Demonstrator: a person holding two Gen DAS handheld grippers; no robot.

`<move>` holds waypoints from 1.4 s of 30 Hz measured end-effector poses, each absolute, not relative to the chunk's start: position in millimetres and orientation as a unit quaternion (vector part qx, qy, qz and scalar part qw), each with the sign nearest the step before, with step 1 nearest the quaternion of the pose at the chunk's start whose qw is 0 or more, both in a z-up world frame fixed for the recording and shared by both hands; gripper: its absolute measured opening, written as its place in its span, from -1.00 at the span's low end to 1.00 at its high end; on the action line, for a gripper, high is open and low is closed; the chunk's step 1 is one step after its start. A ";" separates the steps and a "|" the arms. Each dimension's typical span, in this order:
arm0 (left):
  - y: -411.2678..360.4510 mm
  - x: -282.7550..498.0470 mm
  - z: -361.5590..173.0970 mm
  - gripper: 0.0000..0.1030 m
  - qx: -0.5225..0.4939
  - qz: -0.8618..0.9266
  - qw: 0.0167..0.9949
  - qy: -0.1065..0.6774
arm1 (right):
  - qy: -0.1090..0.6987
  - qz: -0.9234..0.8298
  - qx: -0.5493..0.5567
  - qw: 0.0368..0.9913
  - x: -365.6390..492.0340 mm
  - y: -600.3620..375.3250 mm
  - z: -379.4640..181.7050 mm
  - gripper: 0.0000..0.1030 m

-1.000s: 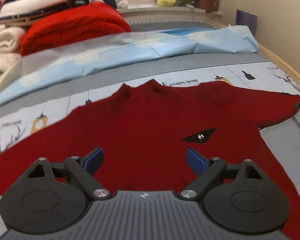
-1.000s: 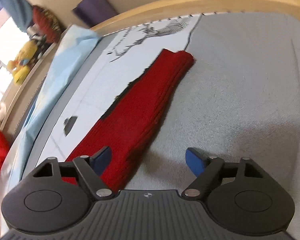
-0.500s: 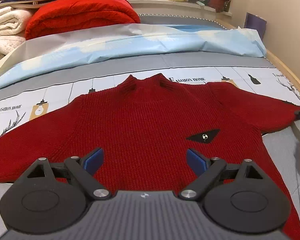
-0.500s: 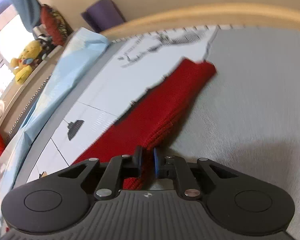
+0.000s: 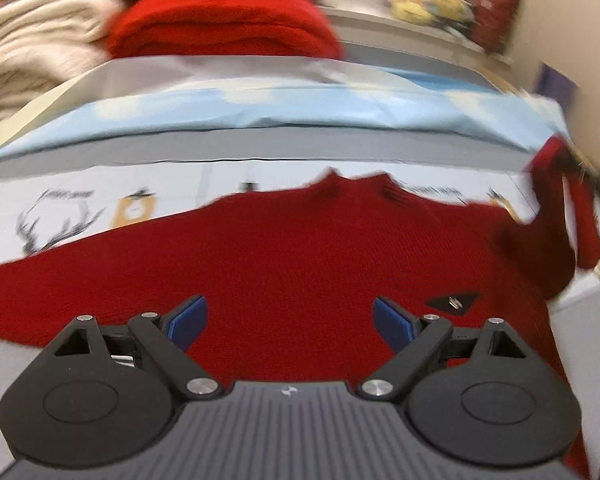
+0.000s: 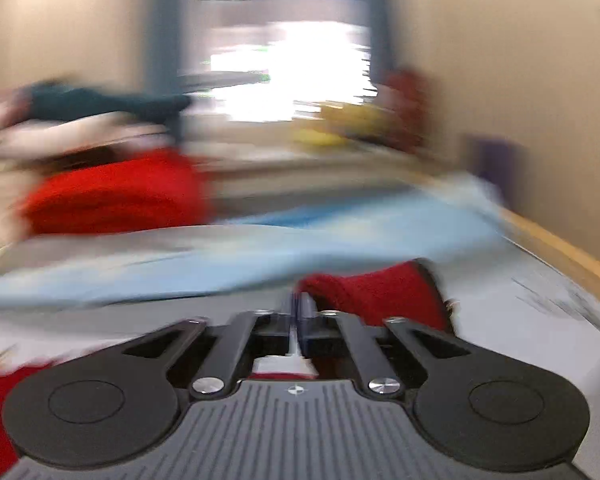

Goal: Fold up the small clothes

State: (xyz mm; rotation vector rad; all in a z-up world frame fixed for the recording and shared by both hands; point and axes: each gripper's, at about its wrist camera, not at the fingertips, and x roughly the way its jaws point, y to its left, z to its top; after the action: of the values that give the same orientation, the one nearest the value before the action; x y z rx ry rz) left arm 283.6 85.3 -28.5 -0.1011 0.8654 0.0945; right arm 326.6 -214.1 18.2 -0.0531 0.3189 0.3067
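A small dark red knit sweater [image 5: 300,264] lies face up on the bed, collar away from me, with a black diamond badge [image 5: 454,301] on its chest. My left gripper [image 5: 288,320] hovers open over the sweater's lower body, nothing between its blue pads. The sweater's right sleeve [image 5: 568,208] hangs lifted off the bed at the right edge of the left wrist view. In the blurred right wrist view my right gripper [image 6: 298,308] is shut on that red sleeve [image 6: 380,292], which drapes to the right of the jaws.
A light blue sheet [image 5: 280,108] lies across the bed behind the sweater. Folded red [image 5: 220,20] and cream blankets [image 5: 32,48] are stacked at the back left. Soft toys [image 5: 424,0] sit on a sill. A wooden bed rail [image 6: 560,248] and wall bound the right side.
My right gripper closed on the sleeve, then swung up and rolled, lifting the sleeve off the bed. My left gripper shifted over the sweater and stayed open.
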 end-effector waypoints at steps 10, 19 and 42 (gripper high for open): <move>163.8 289.3 -19.6 0.80 -0.141 0.130 0.877 0.440 | 0.401 0.249 0.038 0.881 310.5 -132.5 -35.0 -0.72; 158.9 291.3 -23.0 0.80 -0.132 0.131 0.876 0.445 | 0.374 0.076 0.158 0.911 353.2 -218.6 -45.8 -0.54; 194.7 302.8 -11.3 0.80 -0.158 0.142 0.878 0.430 | 0.293 0.032 0.629 0.719 446.8 -148.5 -166.3 -0.59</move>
State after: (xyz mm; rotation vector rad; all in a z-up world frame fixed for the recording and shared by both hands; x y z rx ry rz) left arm 302.8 194.7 -11.4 -0.3288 0.8971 0.2952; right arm 446.8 -148.5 -166.3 1.3908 0.6469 0.0717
